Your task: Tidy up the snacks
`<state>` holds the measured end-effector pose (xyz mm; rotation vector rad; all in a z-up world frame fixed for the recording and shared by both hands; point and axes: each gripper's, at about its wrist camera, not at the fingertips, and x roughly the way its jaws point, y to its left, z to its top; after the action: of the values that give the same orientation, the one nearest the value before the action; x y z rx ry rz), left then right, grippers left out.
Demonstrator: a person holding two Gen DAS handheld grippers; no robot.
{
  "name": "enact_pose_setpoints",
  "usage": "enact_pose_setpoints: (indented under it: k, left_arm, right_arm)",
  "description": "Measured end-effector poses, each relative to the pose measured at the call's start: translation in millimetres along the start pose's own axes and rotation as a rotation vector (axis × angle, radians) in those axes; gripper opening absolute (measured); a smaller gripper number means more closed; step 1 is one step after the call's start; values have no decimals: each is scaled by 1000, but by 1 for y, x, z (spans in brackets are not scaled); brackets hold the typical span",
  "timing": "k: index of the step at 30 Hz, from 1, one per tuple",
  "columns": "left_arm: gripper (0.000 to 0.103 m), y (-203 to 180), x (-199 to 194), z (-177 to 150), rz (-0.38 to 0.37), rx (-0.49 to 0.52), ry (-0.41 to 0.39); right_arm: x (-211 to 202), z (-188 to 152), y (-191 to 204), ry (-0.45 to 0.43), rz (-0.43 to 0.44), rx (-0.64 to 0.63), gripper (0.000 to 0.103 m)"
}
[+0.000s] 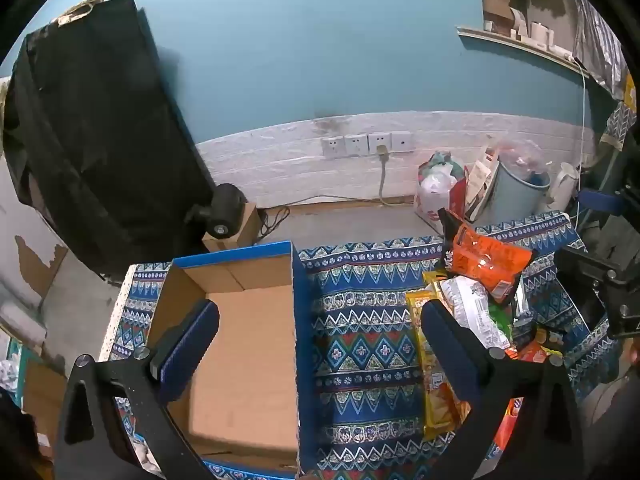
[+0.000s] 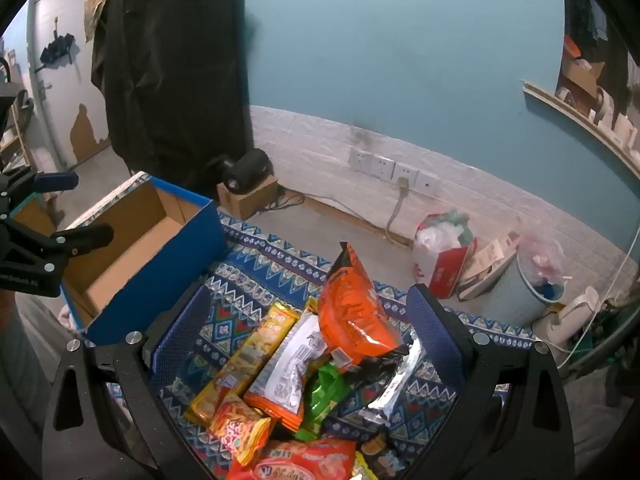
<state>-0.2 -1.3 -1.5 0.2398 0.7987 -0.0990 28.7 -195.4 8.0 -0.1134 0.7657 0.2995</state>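
Snack pile: heaped on the patterned cloth, beside my empty blue cardboard box.
Right gripper: jaws spread wide, holding nothing, poised over the orange bag.
Left gripper: also released, empty, straddling the box wall.
Best approach: I'd pinch the top orange bag by its crimped edge, lift clear, then lay it flat in the box.

Snack bags glossy plastic/foil; box matt cardboard; cloth woven, patterned; pads textured.

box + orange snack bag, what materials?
Box: looks like corrugated cardboard, matte brown inside with folded flaps, blue outer faces, possibly paper-wrapped. Orange bag: likely glossy plastic film, judging by its bright glare and crinkles.
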Motion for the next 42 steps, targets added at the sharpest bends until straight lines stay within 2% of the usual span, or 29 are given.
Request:
enact_pose_setpoints:
  k: [6, 7, 42]
  left_arm:
    - [102, 4, 3, 6, -29, -5, 18]
    - [102, 1, -1, -1, -27, -7, 5]
    - [102, -7, 2, -2, -36, 13, 15]
  right_arm:
    - [1, 0, 1, 2, 5, -1, 96]
    - [1, 0, 1, 3, 6, -2, 96]
    - [6, -2, 1, 45, 2, -9, 96]
